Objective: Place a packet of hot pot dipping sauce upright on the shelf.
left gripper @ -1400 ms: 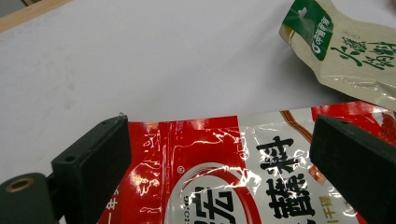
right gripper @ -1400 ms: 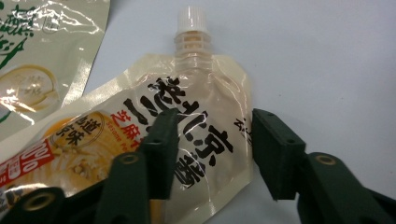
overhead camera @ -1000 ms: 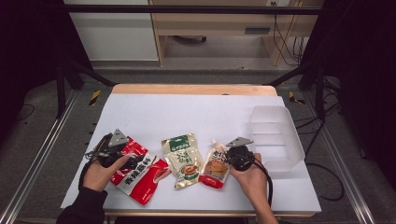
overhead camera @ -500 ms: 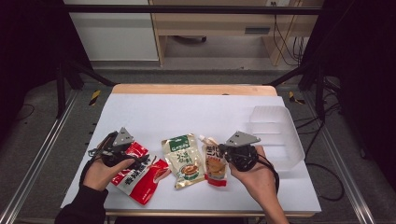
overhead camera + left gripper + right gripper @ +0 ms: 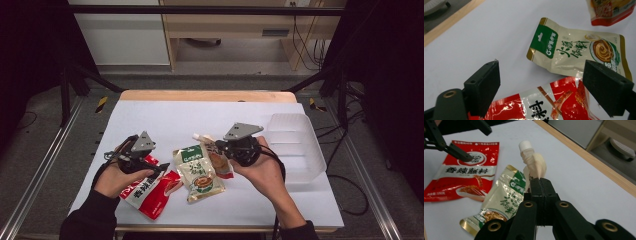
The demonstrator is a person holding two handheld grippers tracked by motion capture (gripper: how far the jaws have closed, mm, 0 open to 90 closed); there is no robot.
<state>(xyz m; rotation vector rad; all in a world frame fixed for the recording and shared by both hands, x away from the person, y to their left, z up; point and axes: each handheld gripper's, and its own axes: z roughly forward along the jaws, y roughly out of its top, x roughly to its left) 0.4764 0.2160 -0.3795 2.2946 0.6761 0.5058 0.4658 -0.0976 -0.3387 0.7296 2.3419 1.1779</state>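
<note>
- White tabletop (image 5: 165, 120) with a wood back edge, dark floor and metal rails around it, pale cabinets behind.
- Right gripper (image 5: 223, 148) closed tight on a spout pouch (image 5: 218, 161); in the right gripper view the jaws are pressed together on the pouch's pale neck (image 5: 535, 165), white cap (image 5: 525, 145) sticking up past the jaw tips.
- Spout pouch is held up off the tabletop, just right of the green pouch (image 5: 197, 171), cap end pointing up-left in the high view.
- Person's right hand (image 5: 262, 167) wraps the gripper body, grey plate on top.
- Left gripper (image 5: 159, 169) has its jaws apart, nothing clamped; they have just been closing a little, with nothing pinched between them.
- In the left gripper view the jaws hang over the red pouch (image 5: 544, 105), apart from it, with the green pouch (image 5: 576, 53) beyond.
- Red pouch (image 5: 150, 187) lies flat at the front left of the tabletop, partly under the left hand (image 5: 117, 177).
- Green pouch lies flat between the red pouch and the spout pouch, its edge just beside the red one.
- Clear tub (image 5: 295, 145) sits at the right side of the tabletop, near the right hand but apart from it.
- Right gripper view also shows the red pouch (image 5: 466, 173) and green pouch (image 5: 501, 200) lying side by side, the left gripper's jaws over the red one's top.
</note>
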